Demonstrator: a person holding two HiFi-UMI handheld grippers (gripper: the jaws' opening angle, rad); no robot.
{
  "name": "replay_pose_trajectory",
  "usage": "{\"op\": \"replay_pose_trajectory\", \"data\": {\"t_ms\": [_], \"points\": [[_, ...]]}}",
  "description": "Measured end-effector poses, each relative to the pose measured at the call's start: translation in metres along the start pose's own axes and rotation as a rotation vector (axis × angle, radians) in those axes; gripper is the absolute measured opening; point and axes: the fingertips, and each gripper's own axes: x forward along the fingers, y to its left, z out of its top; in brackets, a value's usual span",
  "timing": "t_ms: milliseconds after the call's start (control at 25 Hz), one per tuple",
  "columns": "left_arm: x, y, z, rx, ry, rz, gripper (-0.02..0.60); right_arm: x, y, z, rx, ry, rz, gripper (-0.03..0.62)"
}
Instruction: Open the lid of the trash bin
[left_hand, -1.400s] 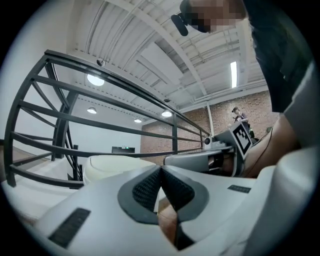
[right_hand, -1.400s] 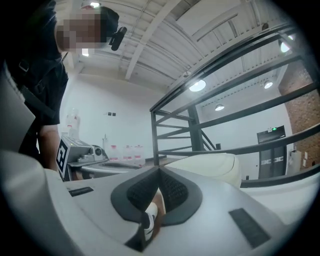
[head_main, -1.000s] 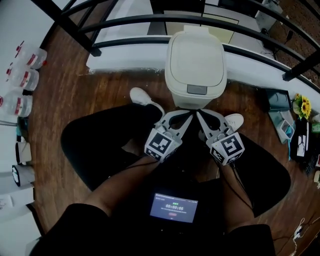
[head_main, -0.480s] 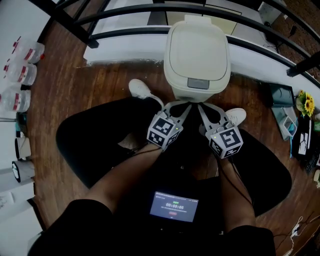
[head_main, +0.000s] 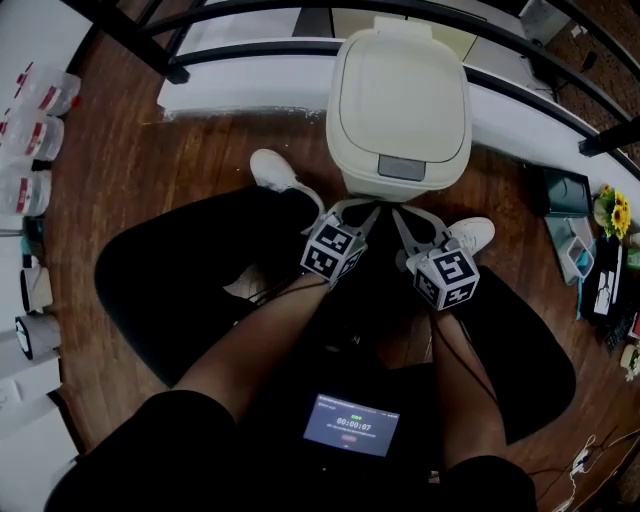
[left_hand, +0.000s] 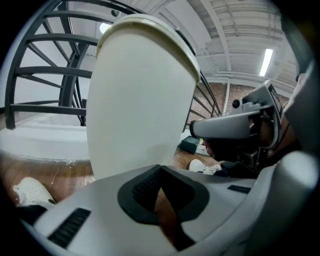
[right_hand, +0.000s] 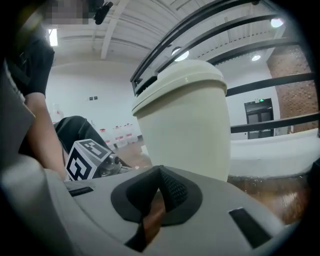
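A cream trash bin (head_main: 400, 85) stands on the wood floor with its lid down; a grey push panel (head_main: 401, 167) sits at the lid's near edge. My left gripper (head_main: 370, 207) and right gripper (head_main: 398, 212) hang side by side just in front of the bin's base, low, tips close together. Both are shut on nothing. In the left gripper view the bin (left_hand: 140, 100) fills the middle beyond the left gripper (left_hand: 160, 167). The right gripper view shows the bin (right_hand: 185, 120) past the right gripper (right_hand: 161, 170).
White shoes (head_main: 272, 170) (head_main: 470, 235) rest either side of the bin. A black railing (head_main: 250, 48) and a white ledge (head_main: 250, 95) run behind it. Bottles (head_main: 30, 110) line the left edge; a flower pot (head_main: 610, 212) and clutter lie at right.
Both grippers have moved forward a little toward the bin's front, and the head view has shifted with them. Both stay shut and the lid stays down.
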Motion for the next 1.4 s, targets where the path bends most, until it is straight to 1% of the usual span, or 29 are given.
{"op": "replay_pose_trajectory", "data": {"t_ms": [120,240,400,560,800,1160,1400], "points": [[0.014,0.013,-0.012,-0.007,0.021,0.010,0.037,0.015,-0.003,-0.001,-0.014,0.009,0.010,0.018],[0.025,0.021,-0.036,-0.014,0.058,0.021,0.037,0.028,-0.003,-0.008,-0.029,0.025,0.020,0.018],[0.035,0.032,-0.059,-0.034,0.091,0.038,0.037,0.037,-0.010,-0.023,0.010,0.025,0.010,0.018],[0.047,0.045,-0.067,-0.054,0.092,0.065,0.037,0.045,-0.009,-0.037,0.050,0.037,0.024,0.018],[0.069,0.063,-0.085,-0.072,0.112,0.092,0.037,0.054,-0.019,-0.053,0.060,0.066,0.006,0.018],[0.095,0.077,-0.101,-0.096,0.142,0.150,0.037,0.058,-0.033,-0.056,0.103,0.056,-0.007,0.017],[0.106,0.086,-0.105,-0.146,0.149,0.194,0.037,0.056,-0.036,-0.056,0.112,0.048,-0.003,0.017]]}}
